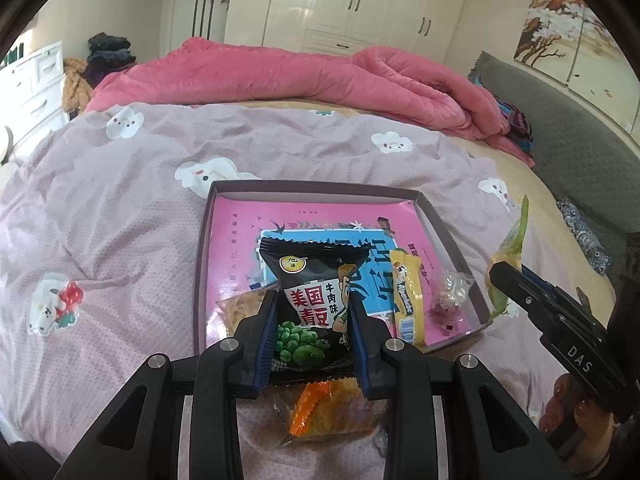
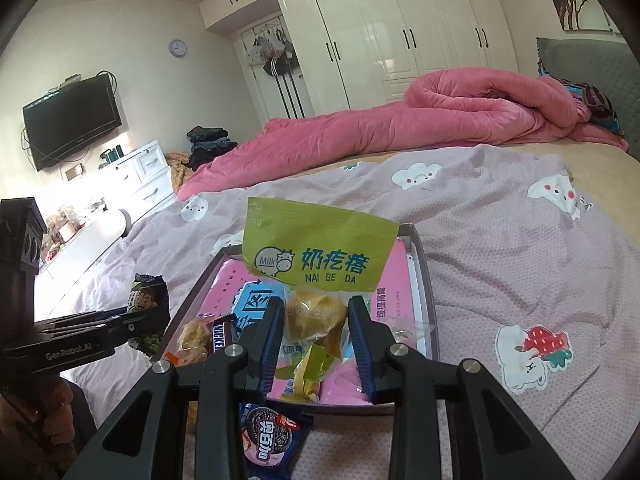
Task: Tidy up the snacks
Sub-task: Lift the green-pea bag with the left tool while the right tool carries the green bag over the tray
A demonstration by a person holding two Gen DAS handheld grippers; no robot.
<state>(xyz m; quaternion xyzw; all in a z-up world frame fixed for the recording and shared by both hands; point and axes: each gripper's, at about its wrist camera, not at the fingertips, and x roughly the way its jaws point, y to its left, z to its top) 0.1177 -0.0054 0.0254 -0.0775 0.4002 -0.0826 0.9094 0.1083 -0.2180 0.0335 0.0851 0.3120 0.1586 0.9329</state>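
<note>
My left gripper is shut on a black green-pea snack packet, held upright over the near edge of the shallow box with a pink printed floor. My right gripper is shut on a green milk-snack bag with yellow lumps in its clear lower half, above the same box. In the box lie a yellow bar, a clear wrapped candy, an orange crisp bag and a Snickers bar. An orange snack packet lies on the bed under the left gripper.
An Oreo pack lies on the pink-grey cloud-print bedcover in front of the box. A rolled pink quilt crosses the far side of the bed. The grey headboard is at right, white drawers and a TV at left.
</note>
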